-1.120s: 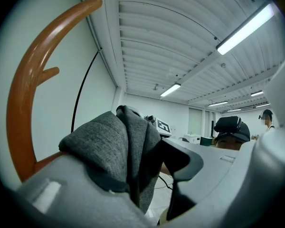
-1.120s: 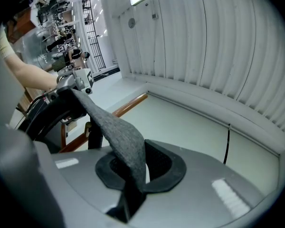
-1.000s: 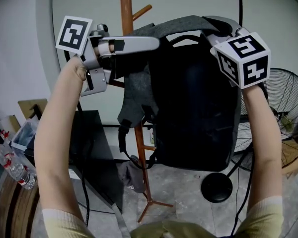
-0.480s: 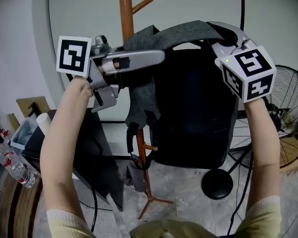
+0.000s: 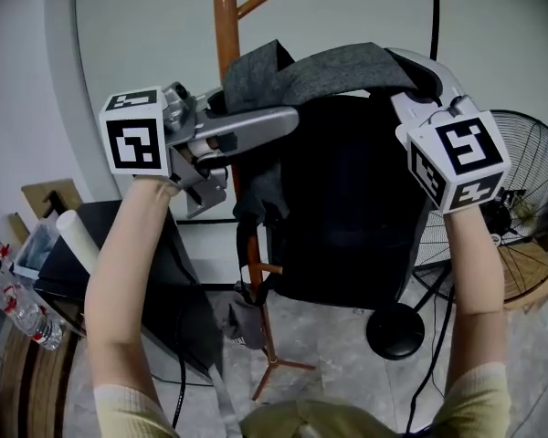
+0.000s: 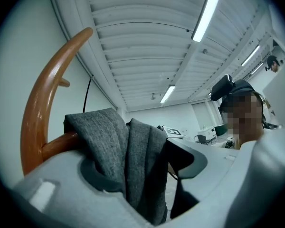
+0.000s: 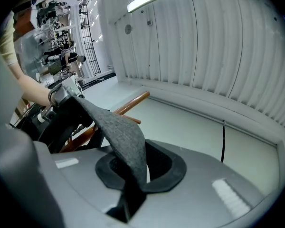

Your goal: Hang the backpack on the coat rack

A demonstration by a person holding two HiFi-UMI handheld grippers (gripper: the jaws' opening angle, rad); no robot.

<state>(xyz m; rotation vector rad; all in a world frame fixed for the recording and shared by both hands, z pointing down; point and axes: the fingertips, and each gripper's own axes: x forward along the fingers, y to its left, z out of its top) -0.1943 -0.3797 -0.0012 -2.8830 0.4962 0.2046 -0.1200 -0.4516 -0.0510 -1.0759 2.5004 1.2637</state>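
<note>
Nearest the camera, the person's two bare forearms (image 5: 128, 272) reach up and forward, each carrying a marker-cube tool. The left hand-held gripper (image 5: 288, 121) lies roughly level and points to the right. Its jaws have just been opening and now stand apart, with a folded bunch of the grey shoulder strap (image 5: 338, 62) lying loosely between them against one jaw and a dark gap showing on the other side. The right hand-held gripper (image 5: 420, 69) points up and away, its jaws closed on the other end of that same strap, which is pinched flat between the black pads. The strap arches between the two tools above the backpack (image 5: 347, 199). The backpack is dark and hangs below the strap at chest height, clear of the floor, with its left edge just beside the pole of the wooden coat rack (image 5: 224, 26). A second grey strap (image 5: 256, 185) droops down along the pole. In the left gripper view, a wooden peg runs in under the bunched strap, though whether the fabric actually bears on it cannot be told. Another peg (image 5: 256, 4) sticks out higher up the pole, bare. To the left, lower down, stands a dark worktop (image 5: 119, 235) with a white roll (image 5: 78, 240) by it. Behind the backpack on the right is a floor fan (image 5: 521, 199) with a round black base (image 5: 395, 331), and a pale wall lies beyond.
</note>
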